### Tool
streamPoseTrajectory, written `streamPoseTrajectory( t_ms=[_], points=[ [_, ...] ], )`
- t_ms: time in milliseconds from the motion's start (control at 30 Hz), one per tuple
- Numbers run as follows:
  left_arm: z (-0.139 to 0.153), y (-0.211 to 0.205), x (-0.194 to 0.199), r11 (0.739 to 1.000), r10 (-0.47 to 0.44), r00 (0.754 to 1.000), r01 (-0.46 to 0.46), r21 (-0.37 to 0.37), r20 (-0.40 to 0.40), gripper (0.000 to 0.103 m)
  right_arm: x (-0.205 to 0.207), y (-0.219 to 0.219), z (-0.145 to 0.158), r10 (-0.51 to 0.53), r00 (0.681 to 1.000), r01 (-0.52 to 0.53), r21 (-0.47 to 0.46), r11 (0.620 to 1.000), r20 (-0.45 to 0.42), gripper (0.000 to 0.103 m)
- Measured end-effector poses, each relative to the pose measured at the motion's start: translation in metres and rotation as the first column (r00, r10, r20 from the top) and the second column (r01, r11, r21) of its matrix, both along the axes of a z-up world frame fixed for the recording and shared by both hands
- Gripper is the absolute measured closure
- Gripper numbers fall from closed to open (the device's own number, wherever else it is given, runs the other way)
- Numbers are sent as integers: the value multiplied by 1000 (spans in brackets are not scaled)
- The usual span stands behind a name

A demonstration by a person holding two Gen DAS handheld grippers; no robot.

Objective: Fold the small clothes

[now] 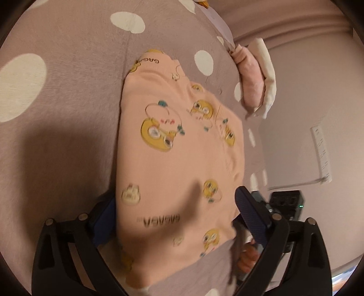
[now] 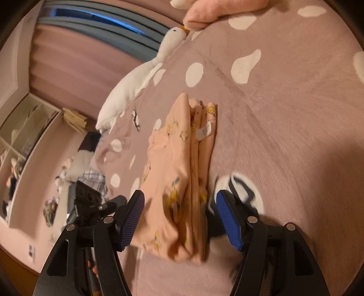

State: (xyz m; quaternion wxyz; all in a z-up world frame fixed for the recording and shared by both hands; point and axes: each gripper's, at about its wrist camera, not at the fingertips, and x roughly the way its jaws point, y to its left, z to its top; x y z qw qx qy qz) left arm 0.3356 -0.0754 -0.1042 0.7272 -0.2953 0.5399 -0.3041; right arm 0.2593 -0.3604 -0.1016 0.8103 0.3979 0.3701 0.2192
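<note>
A small peach garment [image 1: 179,148] printed with yellow cartoon faces lies folded on a mauve bedspread [image 1: 68,91] with white spots. My left gripper [image 1: 175,216] is open, its blue pads on either side of the garment's near end. In the right wrist view the same garment [image 2: 182,182] shows edge-on as a stack of folded layers with a white label. My right gripper [image 2: 179,218] is open, its pads straddling the stack's near end without pinching it.
A pink and cream pillow [image 1: 254,75] lies at the bed's far edge. A white plush goose [image 2: 141,77] lies along the bed's left edge, with a pink pillow [image 2: 216,11] beyond. Shelves [image 2: 22,127] and floor clutter lie past the bed.
</note>
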Motion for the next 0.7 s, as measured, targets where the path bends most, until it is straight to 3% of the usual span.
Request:
streamPoseTrajectory(
  t_ms=[267,367,400,467,533,633,700],
  points=[
    [-5,1,16,986,25,999,-31,-163,-44,7,31,4,-6,25,998,-22,59,998,-55,38],
    [-3,-3,17,985,18,999,-25,-170,-41,10,38,8,-6,17,997,-14,46,999,-72,46],
    [-2,-4,16,988,21,999,-26,-155,-38,15,40,10,-7,15,997,-13,28,1000,-78,49],
    [-4,-5,15,993,22,999,-25,-116,-31,32,41,13,-8,6,996,-7,-10,1000,-84,64],
    [-6,-1,13,998,27,999,-29,-63,-28,53,39,14,-9,3,997,-5,-32,999,-75,69],
    [-5,2,9,999,41,999,-41,-8,-12,69,33,17,-4,-3,999,-1,-74,997,-54,74],
    [-1,1,6,998,37,999,-38,47,26,73,31,19,1,-9,999,5,-102,995,-40,75]
  ],
)
